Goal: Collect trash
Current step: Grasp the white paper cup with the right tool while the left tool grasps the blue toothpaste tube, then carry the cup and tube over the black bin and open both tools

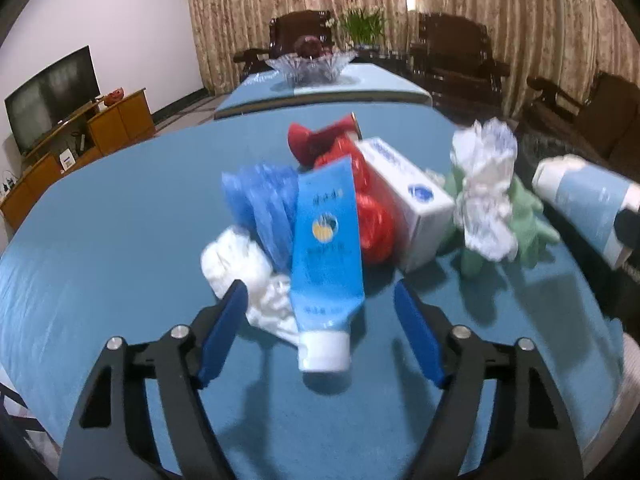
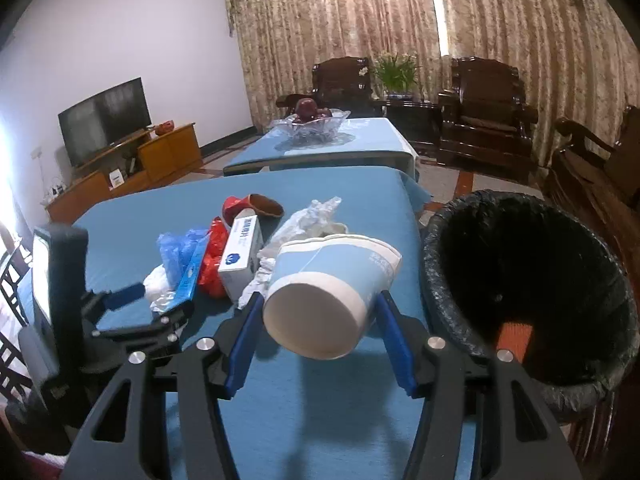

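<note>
Table: blue cloth fills the lower half of both views, trash heaped at its middle
Bin: black-lined bin at the right of the right wrist view, just beside the table edge, mouth tilted toward me
Paper cup: blue and white cup lies sideways in my right gripper, base toward the camera, off the cloth; my blue fingers press on both its sides, so I am about half open and clamped on it; in the left wrist view it shows at the right edge
Blue tube: tube at the centre of the left wrist view, white cap nearest the camera, leaning on the heap
Left gripper: mine, jaws apart on either side of the tube; the pads do not reach it; seen from the other view at lower left
White box: box right of the tube, touching the red bag
Blue bag: crumpled plastic left of the tube
White wads: one at the tube's lower left, another further right on green plastic
Red cup: crushed cup behind the heap
</note>
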Motion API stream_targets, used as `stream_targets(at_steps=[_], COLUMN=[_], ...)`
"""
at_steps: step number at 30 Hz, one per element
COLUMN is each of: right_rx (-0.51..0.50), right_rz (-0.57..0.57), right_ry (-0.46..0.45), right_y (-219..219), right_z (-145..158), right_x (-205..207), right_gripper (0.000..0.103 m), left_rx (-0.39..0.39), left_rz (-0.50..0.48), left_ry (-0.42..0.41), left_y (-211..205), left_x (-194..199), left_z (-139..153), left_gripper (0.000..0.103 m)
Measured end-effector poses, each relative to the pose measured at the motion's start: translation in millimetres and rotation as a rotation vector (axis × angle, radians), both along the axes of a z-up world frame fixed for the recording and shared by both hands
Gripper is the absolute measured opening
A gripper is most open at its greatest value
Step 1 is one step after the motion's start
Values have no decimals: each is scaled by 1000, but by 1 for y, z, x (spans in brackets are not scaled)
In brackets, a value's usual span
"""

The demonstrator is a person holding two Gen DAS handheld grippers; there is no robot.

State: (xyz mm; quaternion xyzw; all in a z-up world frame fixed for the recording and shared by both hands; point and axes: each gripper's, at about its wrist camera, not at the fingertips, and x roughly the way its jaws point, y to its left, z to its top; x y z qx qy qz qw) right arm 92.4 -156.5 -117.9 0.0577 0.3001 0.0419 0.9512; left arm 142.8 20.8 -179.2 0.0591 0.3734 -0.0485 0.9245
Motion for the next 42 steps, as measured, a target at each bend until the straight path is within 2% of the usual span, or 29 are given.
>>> stream_targets(at_steps=[6, 13, 15, 17, 19, 22, 27, 34, 42], right_rx=[10, 1, 0, -3, -6, -9, -12, -9, -29], right_rz=[-8, -7, -6, -6, -6, -7, -9, -23, -74], right_ry=[21, 33, 35, 37, 39, 37, 15, -22, -52], right_y=[-1, -4, -3, -4, -5, -4, -6, -13, -34], right_z=[-9, -13, -13, -14, -14, -14, -8, 3, 17], right_x=[2, 3, 3, 3, 3, 5, 4, 0, -5], right_gripper=[57, 57, 57, 57, 57, 57, 57, 57, 57], left_rx=[-28, -47, -49, -52, -53, -73, -82, -96, -133], left_rz=[-1, 9, 6, 1, 8, 10, -3, -78, -126], left_ry=[98, 94, 93, 92, 98, 101, 85, 43, -29], left_y=[-1, 0, 0, -1, -1, 2, 4, -6, -33], left_x=[7, 13, 14, 16, 18, 17, -1, -34, -24], left_z=[-25, -20, -19, -19, -20, -18, -3, 26, 63], left_gripper=[50, 48, 54, 53, 37, 36, 35, 35, 34])
